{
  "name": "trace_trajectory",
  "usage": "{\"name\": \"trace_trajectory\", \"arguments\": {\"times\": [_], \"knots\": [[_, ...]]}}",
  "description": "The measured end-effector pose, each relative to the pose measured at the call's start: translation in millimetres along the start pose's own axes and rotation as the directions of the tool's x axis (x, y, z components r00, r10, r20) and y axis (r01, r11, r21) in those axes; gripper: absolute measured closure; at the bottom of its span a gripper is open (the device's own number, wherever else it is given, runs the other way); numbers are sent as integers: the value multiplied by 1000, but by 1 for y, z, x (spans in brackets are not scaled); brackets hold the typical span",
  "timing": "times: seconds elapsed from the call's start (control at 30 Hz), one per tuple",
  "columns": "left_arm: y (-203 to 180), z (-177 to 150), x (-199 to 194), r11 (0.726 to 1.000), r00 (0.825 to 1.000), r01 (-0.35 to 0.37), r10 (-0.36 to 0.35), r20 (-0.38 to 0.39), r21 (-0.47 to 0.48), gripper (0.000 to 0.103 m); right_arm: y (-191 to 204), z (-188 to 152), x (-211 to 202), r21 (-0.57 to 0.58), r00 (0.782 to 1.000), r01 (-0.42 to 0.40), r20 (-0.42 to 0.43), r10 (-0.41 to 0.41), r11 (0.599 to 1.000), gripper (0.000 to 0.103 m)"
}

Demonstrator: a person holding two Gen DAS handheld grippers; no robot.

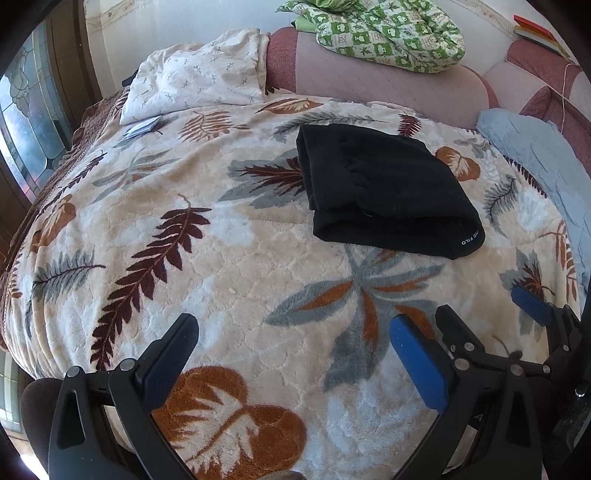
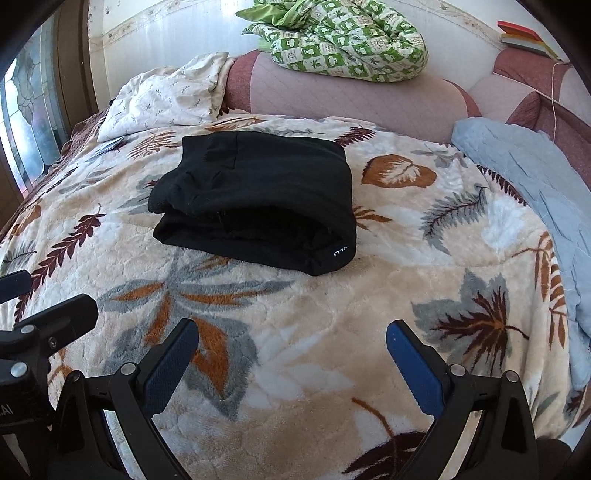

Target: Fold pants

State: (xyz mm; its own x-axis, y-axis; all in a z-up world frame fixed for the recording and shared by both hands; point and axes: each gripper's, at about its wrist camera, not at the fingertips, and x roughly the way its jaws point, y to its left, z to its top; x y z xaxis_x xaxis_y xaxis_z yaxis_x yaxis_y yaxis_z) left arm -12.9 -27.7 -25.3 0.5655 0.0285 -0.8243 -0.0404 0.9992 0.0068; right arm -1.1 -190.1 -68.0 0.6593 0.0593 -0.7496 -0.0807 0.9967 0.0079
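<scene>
Left wrist view shows you the black pants (image 1: 388, 192) folded into a thick, soft bundle in the upper right of centre, lying on the bed's plush leaf-patterned blanket (image 1: 221, 258); small white lettering marks the near right corner. Your left claw (image 1: 295, 354) is spread wide at the bottom of the frame, holding nothing, and your right claw (image 2: 291, 358) is spread likewise, both well apart from the pants. Around them you see a white pillow (image 1: 195, 81) at upper left, a green checked quilt (image 1: 384, 33) along the top, and a pale blue quilted cover (image 1: 546, 173) at the right edge.
</scene>
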Motion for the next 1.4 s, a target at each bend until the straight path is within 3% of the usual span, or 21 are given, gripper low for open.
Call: {"name": "trace_trajectory", "arguments": {"times": [0.23, 1.4], "knots": [[3, -1, 2, 1000, 1000, 6, -6, -6, -15, 0, -9, 0, 3, 35, 1000, 21, -10, -20, 999, 0], [9, -2, 9, 999, 999, 22, -23, -33, -36, 0, 4, 2, 4, -22, 1000, 17, -9, -17, 1000, 0]]}}
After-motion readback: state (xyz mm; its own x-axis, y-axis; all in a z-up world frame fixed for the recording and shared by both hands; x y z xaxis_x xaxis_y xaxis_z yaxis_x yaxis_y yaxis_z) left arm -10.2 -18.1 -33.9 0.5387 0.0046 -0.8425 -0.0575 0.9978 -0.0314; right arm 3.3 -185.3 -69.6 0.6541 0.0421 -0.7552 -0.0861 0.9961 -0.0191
